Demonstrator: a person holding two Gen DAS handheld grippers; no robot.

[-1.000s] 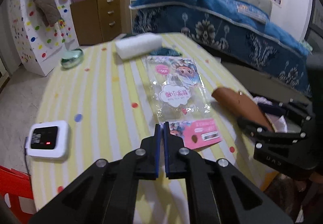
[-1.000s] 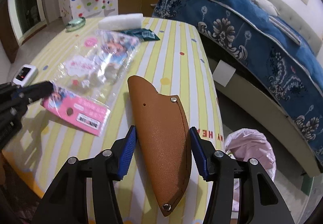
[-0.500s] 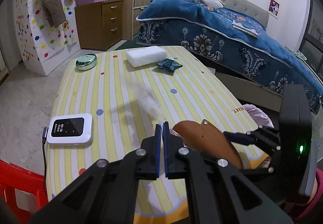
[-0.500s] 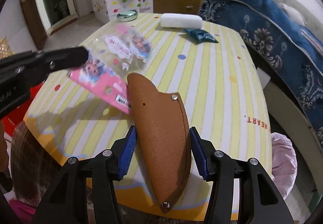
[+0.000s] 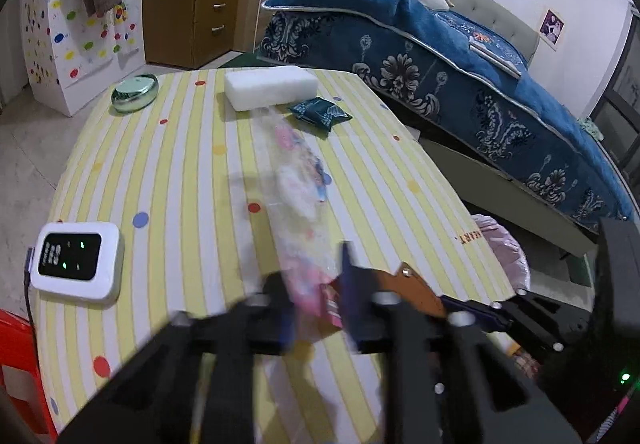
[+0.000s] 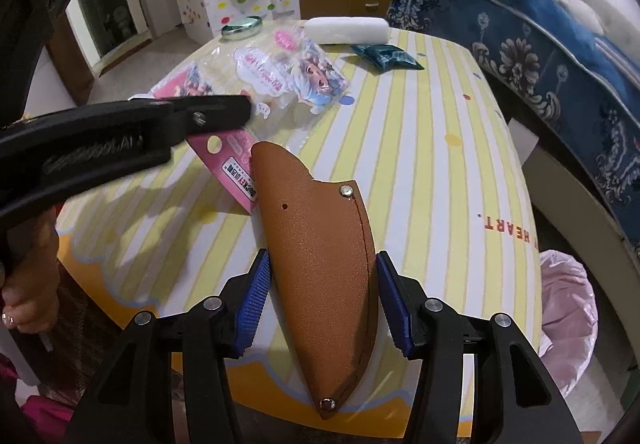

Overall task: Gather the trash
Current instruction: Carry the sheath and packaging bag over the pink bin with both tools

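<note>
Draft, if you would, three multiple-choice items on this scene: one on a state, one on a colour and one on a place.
1. What is the right gripper doing?
A) hanging open, empty
B) clamping the brown sheath
C) resting shut, empty

2. What colour are the right gripper's pads?
A) red
B) blue
C) green

3. Where does the dark green sachet lie?
A) beside the white block
B) under the brown sheath
C) between the right gripper's pads

Answers:
1 B: both pads press against the brown sheath's edges.
2 B: the ribbed pads on either side of the brown sheath are blue.
3 A: the dark green sachet sits just off the white block's corner, at the far end of the table.
</note>
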